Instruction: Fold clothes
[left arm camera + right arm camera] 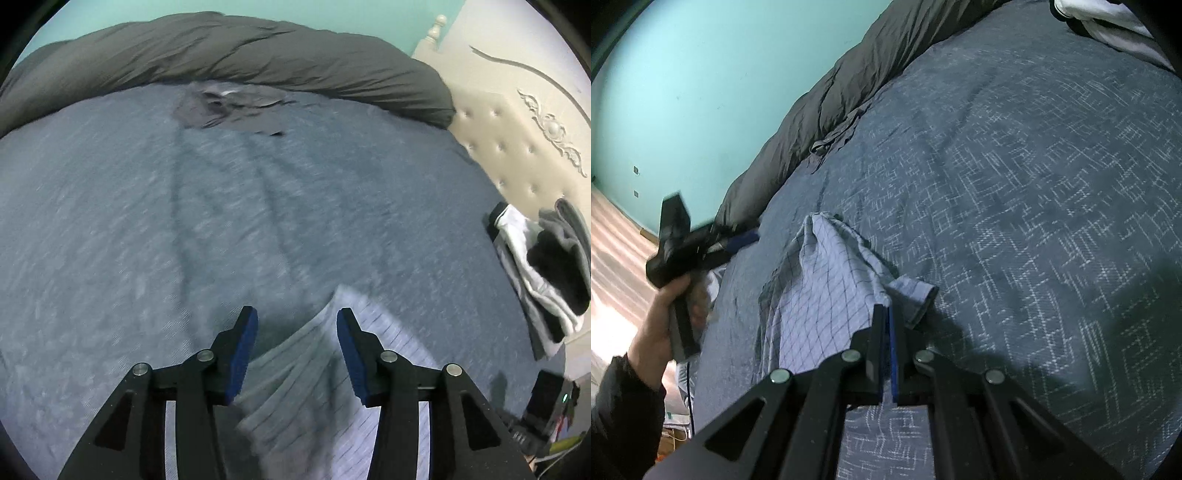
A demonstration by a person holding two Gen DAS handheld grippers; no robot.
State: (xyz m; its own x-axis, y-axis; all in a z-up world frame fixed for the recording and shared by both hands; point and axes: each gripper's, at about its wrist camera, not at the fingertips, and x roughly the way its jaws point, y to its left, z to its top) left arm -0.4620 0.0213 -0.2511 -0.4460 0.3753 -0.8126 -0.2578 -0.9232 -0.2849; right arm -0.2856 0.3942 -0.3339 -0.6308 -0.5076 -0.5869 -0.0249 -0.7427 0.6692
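The checked pale shirt [827, 295] lies bunched on the blue bedspread [1034, 221] near the bed's edge; the right gripper [888, 314] has its fingers clamped together on a fold of it; the left gripper [297, 321] hangs over the cloth, fingers apart, gripping nothing; folded clothes [543, 273] sit by the headboard [517, 129]

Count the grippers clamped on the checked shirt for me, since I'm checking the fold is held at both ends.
1. The right gripper is shut on the checked shirt at its near edge. The left gripper is open above the cloth, gripping nothing.
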